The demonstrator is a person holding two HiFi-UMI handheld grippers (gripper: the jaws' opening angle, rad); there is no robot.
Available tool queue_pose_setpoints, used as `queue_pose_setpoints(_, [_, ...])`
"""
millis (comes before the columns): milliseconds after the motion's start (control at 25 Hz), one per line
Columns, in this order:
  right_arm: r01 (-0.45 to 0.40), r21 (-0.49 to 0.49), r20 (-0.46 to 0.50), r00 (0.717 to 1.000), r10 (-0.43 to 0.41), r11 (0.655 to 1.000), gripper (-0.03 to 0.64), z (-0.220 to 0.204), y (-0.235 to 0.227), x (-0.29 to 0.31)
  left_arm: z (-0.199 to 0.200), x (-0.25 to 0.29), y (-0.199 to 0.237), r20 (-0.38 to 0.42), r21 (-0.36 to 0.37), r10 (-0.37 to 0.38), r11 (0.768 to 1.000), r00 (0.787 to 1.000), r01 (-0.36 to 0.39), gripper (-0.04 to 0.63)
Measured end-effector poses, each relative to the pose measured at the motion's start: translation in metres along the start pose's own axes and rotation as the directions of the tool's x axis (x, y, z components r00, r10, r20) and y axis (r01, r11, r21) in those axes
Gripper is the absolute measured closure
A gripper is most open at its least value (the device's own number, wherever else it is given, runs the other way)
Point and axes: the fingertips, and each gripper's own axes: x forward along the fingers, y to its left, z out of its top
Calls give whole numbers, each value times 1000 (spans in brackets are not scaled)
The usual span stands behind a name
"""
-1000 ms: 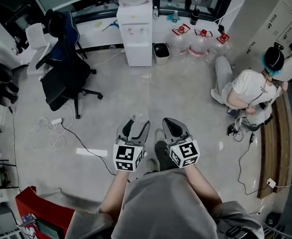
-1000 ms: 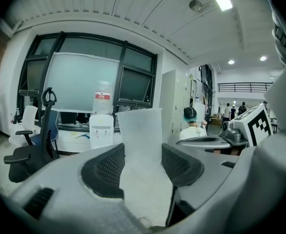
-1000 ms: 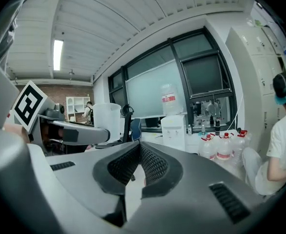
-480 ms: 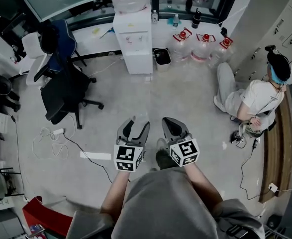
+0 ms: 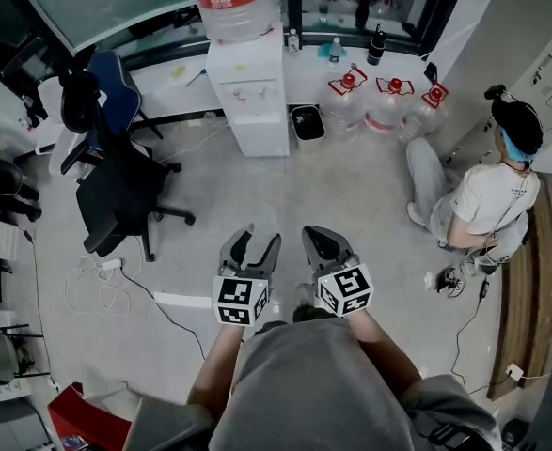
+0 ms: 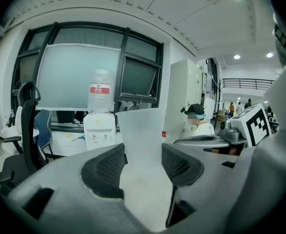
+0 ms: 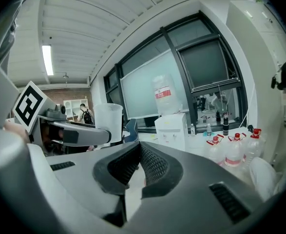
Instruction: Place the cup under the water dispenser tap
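Note:
A translucent plastic cup [image 6: 142,135] stands upright between the pads of my left gripper [image 6: 143,156], which is shut on it. From above, the cup [image 5: 263,229] shows only faintly at the left gripper [image 5: 254,242]. The right gripper [image 5: 321,240] is held alongside, and its jaws [image 7: 140,147] meet at the tips with nothing in them. The cup [image 7: 108,121] also shows to the left in the right gripper view. The white water dispenser [image 5: 249,92], with a big bottle on top, stands well ahead across the floor [image 6: 100,130] [image 7: 172,130].
A black office chair [image 5: 116,181] stands ahead on the left, with cables [image 5: 102,275] on the floor beside it. Right of the dispenser are a small bin [image 5: 306,123] and three water jugs [image 5: 388,101]. A person [image 5: 482,195] sits on the floor at the right.
Both grippers have moved forward together toward the dispenser, which now sits nearer and larger in the head view. The cup stays gripped on the left and the right jaws are unchanged.

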Motion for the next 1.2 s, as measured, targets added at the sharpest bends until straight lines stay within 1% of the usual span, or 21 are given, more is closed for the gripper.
queue_pose_setpoints(160, [-15,1,-4,1000,15,1000,606,7,-30,24,11,35,9,-5,0,11,1000,1000,-11,356])
queue_pose_setpoints(360, [-21,23,-2,1000,21,1000,606,15,-50,53,19,65,26,-25,6,18,1000,1000,-18,356])
queue_pose_setpoints(560, [-2,45,-12,1000,2,999,606,14,-71,84,18,96,54,-38,13,27,1000,999,-27,356])
queue_pose_setpoints(720, [23,54,-25,999,-22,998,606,15,-87,115,19,122,82,-41,8,33,999,999,-33,356])
queue_pose_setpoints(960, [43,62,-67,997,-39,997,606,22,-99,175,26,162,134,-56,-4,16,1000,998,-16,356])
queue_pose_setpoints(1200, [66,66,-98,993,-59,996,606,30,-109,243,32,198,194,-84,-9,3,1000,997,-4,356])
